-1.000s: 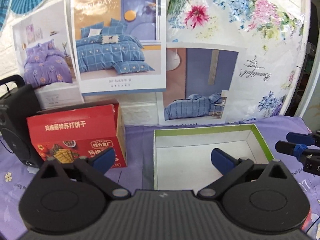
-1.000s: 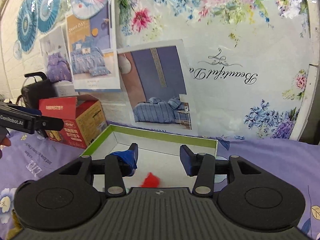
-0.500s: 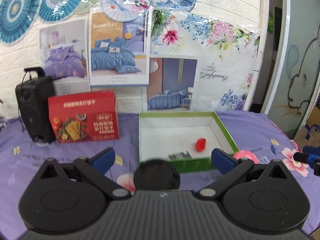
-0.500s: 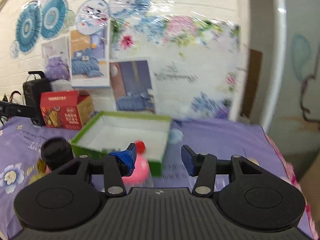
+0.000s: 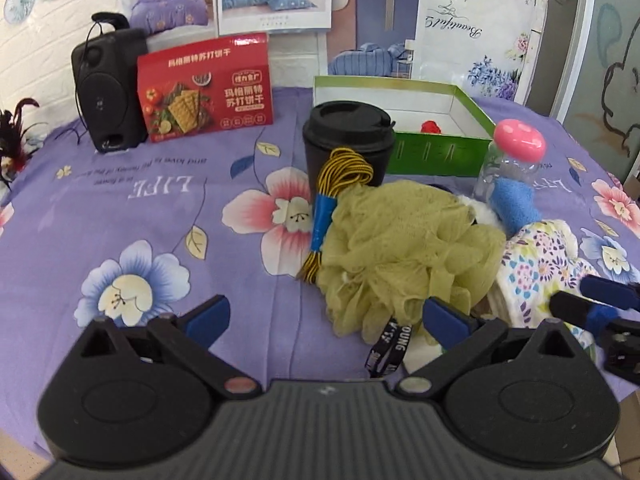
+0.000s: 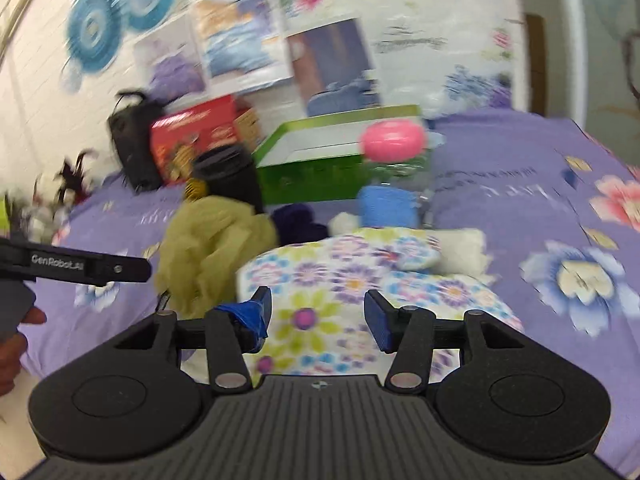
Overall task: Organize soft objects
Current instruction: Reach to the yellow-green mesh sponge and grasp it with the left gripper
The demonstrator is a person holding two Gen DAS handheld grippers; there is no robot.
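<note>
A pile of soft things lies on the purple flowered cloth in front of a green-walled white box (image 5: 436,152). It holds an olive mesh pouf (image 5: 400,248) (image 6: 208,248), a floral fabric (image 5: 540,256) (image 6: 340,272), a rolled blue towel (image 5: 514,204) (image 6: 386,206) and a white fluffy piece (image 6: 460,248). A small red thing (image 5: 430,126) sits in the box. My left gripper (image 5: 326,316) is open wide just short of the pouf, holding nothing. My right gripper (image 6: 318,312) hovers over the floral fabric with its jaws opening and nothing gripped.
A black lidded cup (image 5: 346,136) and a yellow-black cord bundle (image 5: 340,184) stand behind the pouf. A clear bottle with a pink cap (image 5: 518,142) is by the box. At the back left are a red cracker box (image 5: 206,88) and a black speaker (image 5: 106,88).
Both grippers have pulled back from the green box and come down toward the pile of soft things. The right gripper's jaws have widened. The red thing stays in the box.
</note>
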